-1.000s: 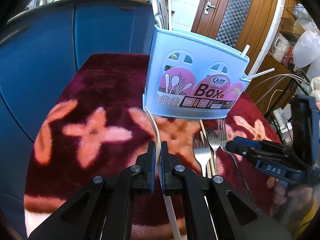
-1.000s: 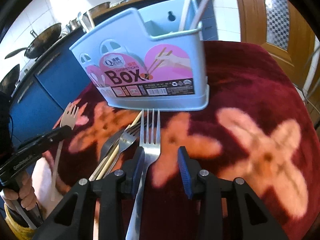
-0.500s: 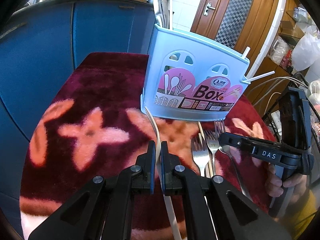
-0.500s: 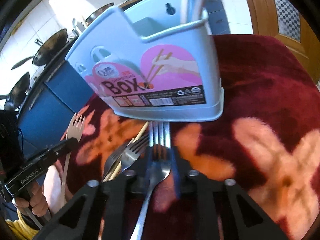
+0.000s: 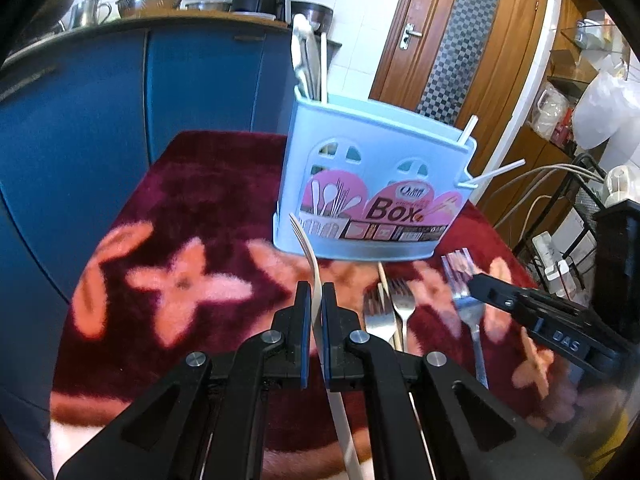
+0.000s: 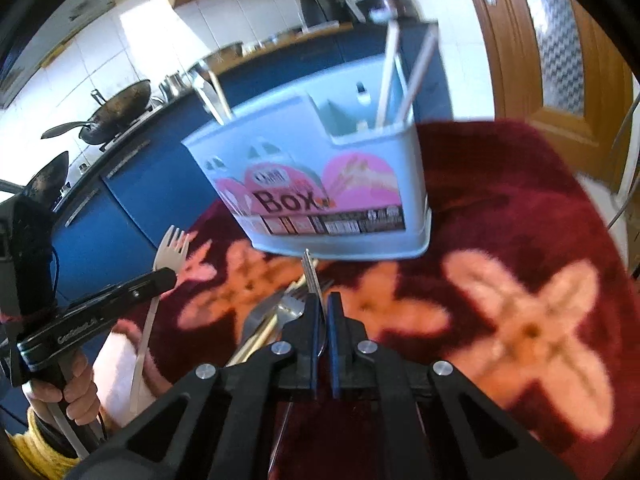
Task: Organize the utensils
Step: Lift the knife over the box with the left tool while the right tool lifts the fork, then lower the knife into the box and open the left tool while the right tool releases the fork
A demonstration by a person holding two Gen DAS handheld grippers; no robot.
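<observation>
In front of the light-blue utensil box (image 5: 372,184) on the red flowered cloth (image 5: 192,208), the left gripper (image 5: 316,312) pinches a pale fork (image 5: 310,264), tines toward the box. The right gripper (image 6: 322,312), whose jaws have just been closing, now clamps a steel fork (image 6: 311,276) (seen edge-on) just before the box. Two more forks (image 5: 390,308) and a chopstick lie on the cloth near the box.

Left hand-held gripper (image 5: 316,312) clamping pale fork (image 5: 310,264)
</observation>
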